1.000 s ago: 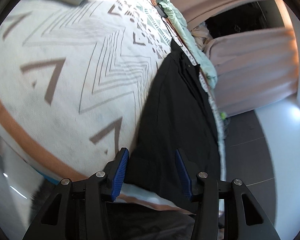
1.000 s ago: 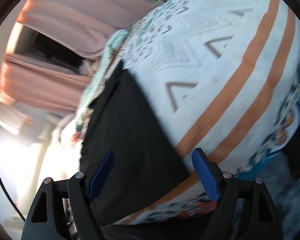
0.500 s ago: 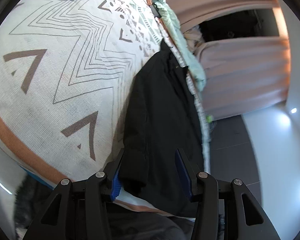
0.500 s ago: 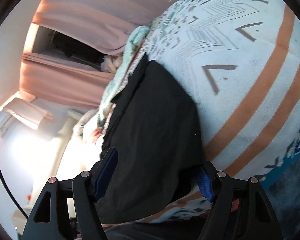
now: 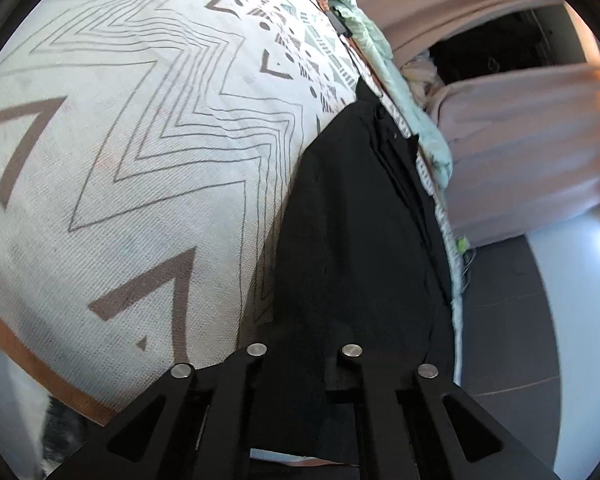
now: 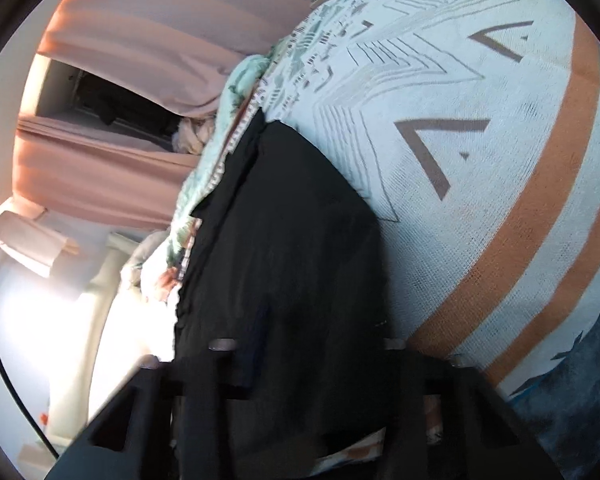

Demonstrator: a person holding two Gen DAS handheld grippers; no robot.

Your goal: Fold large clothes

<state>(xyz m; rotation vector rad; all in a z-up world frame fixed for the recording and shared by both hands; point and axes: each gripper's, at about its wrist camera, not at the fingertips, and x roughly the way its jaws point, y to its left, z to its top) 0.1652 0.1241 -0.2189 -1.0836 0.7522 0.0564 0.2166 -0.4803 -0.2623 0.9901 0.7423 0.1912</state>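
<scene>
Black garment (image 5: 352,240) hem pinched in closed left fingers (image 5: 260,364), bunched between closing right fingers (image 6: 252,344).

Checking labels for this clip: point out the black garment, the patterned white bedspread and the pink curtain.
Black garment (image 5: 352,248): left wrist view, middle of the flat cloth.
Patterned white bedspread (image 5: 140,168): left wrist view, zigzag area.
Pink curtain (image 6: 148,28): right wrist view, upper folds.

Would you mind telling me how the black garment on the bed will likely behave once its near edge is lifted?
The black garment lies flat and creased along the patterned bedspread, so it is probably floppy and will drape. Its length suggests the far end will drag.
</scene>
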